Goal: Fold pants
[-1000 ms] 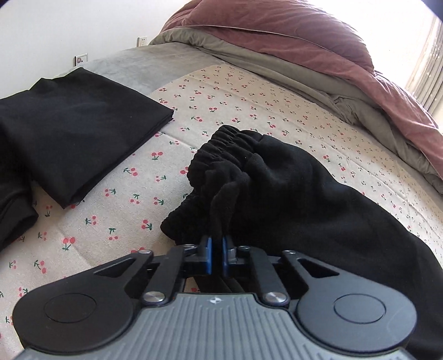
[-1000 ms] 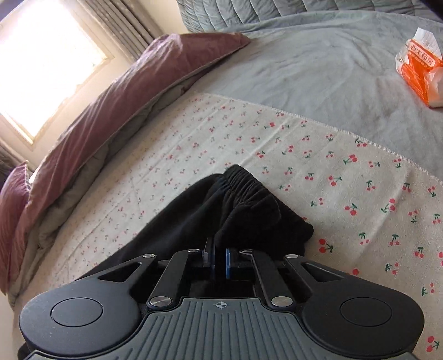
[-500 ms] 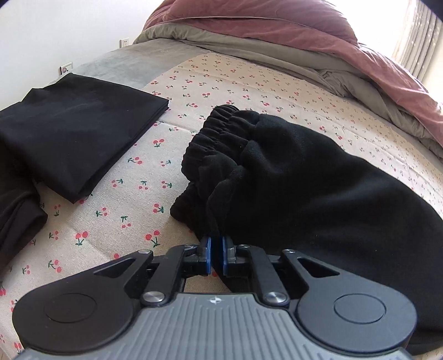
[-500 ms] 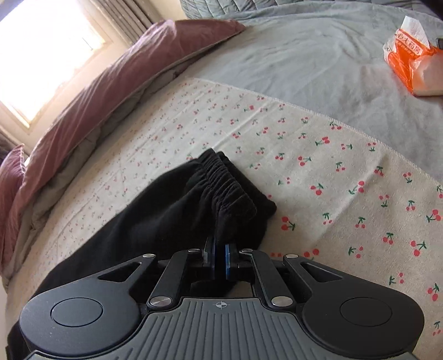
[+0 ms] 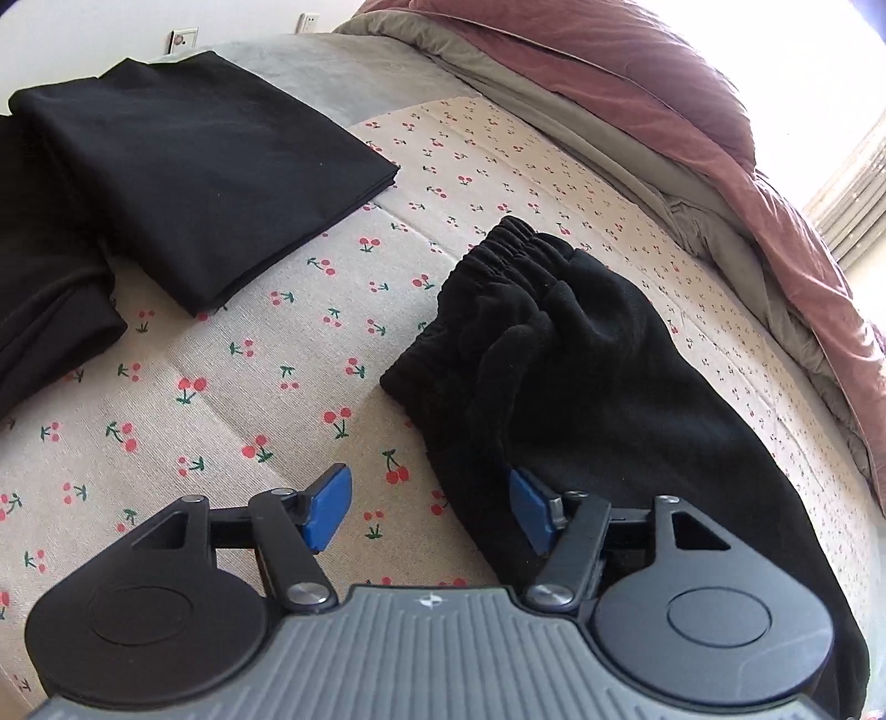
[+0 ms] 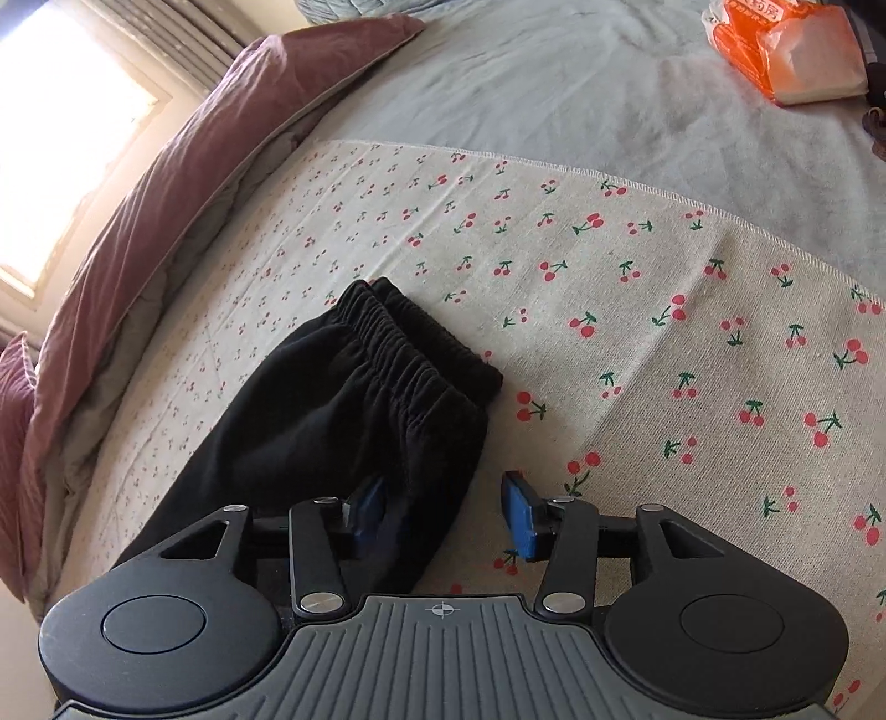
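Note:
Black pants (image 5: 581, 376) lie on the cherry-print cloth (image 5: 249, 376), their gathered waistband (image 5: 498, 260) pointing away from me. My left gripper (image 5: 429, 512) hangs just above the pants' near left edge; its jaws are opening and the blue pads (image 5: 329, 512) press on nothing, with the fabric edge lying loose by the right pad. In the right wrist view the same pants (image 6: 332, 410) stretch off to the left. My right gripper (image 6: 443, 515) is opening too, over the pants' near right edge, and the cloth lies free between its pads (image 6: 518, 512).
A folded black garment (image 5: 188, 166) and another dark one (image 5: 39, 288) lie at the left on the cloth. A mauve duvet (image 5: 664, 99) is heaped along the far side. An orange tissue pack (image 6: 786, 50) sits on the grey sheet (image 6: 554, 88).
Both grippers were shut on the pants' waist end, carried it down to the cloth, then opened and let go. The pants now rest flat.

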A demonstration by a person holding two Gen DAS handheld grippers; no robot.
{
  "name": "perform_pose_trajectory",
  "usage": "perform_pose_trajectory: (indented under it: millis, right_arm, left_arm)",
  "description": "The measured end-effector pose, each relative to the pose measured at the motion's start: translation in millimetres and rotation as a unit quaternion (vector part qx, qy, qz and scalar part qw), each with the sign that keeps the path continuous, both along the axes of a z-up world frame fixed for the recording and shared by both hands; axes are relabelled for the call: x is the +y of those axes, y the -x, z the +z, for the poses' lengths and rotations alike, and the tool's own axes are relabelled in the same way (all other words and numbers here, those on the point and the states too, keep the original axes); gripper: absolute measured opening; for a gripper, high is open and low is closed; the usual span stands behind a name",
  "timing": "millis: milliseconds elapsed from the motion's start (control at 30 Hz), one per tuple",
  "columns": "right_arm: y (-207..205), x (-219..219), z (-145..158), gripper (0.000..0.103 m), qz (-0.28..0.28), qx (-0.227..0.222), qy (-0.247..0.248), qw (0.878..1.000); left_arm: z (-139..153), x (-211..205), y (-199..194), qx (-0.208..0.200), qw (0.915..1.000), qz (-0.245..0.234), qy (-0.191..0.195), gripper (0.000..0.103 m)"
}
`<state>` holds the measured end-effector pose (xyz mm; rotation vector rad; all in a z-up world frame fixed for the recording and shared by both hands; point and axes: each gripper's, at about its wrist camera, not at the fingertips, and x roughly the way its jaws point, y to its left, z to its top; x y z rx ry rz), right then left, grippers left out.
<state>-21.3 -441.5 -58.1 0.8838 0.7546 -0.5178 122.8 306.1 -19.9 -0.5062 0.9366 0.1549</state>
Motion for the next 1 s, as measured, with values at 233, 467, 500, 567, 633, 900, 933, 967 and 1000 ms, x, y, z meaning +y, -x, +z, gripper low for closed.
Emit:
perform_pose_trajectory:
  millis: [233, 467, 500, 567, 633, 900, 933, 967, 1000]
  right_arm:
    - [-18.2, 14.9, -5.9, 0.082, 0.029, 0.006, -0.005, 1.0]
    - [-44.4, 18.8, 1.2, 0.007, 0.024, 0.007, 0.064, 0.998]
    - [-37.9, 16.4, 9.2, 0.006, 0.017, -0.021, 0.066, 0.997]
    - [-23.6, 14.4, 26.3, 0.006, 0.01, -0.069, 0.068, 0.995]
    - [-12.1, 17.4, 39.2, 0.006, 0.017, -0.094, 0.081, 0.992]
    - [-16.6, 20.0, 11.5, 0.006, 0.042, 0.007, 0.065, 0.997]
    - [-21.1, 25.2, 11.5, 0.006, 0.048, 0.019, 0.083, 0.995]
    - [-25.3, 28.9, 10.4, 0.006, 0.051, 0.03, 0.096, 0.994]
    - [-27.3, 30.6, 7.7, 0.006, 0.054, 0.039, 0.102, 0.993]
  left_arm:
    - [-15.8, -12.4, -39.8, 0.0, 0.9989, 0.028, 0.038, 0.083]
    - [10.9, -28.4, -56.1, -0.02, 0.9983, 0.037, -0.04, 0.022]
    - [20.4, -20.3, -49.3, -0.034, 0.9986, 0.035, -0.02, 0.021]
    - [35.8, -4.7, -29.2, -0.046, 0.9985, 0.029, 0.007, 0.021]
    - [42.3, 7.6, -1.4, -0.055, 0.9984, 0.014, 0.004, 0.021]
    - [-17.0, 25.2, 18.7, 0.001, 0.9999, -0.013, -0.004, 0.025]
    - [-14.8, 22.9, 17.9, -0.003, 0.9998, -0.018, -0.011, 0.025]
    - [-12.0, 18.2, 17.5, -0.002, 0.9993, -0.027, -0.027, 0.026]
    - [-9.8, 14.4, 16.7, 0.0, 0.9986, -0.036, -0.039, 0.027]
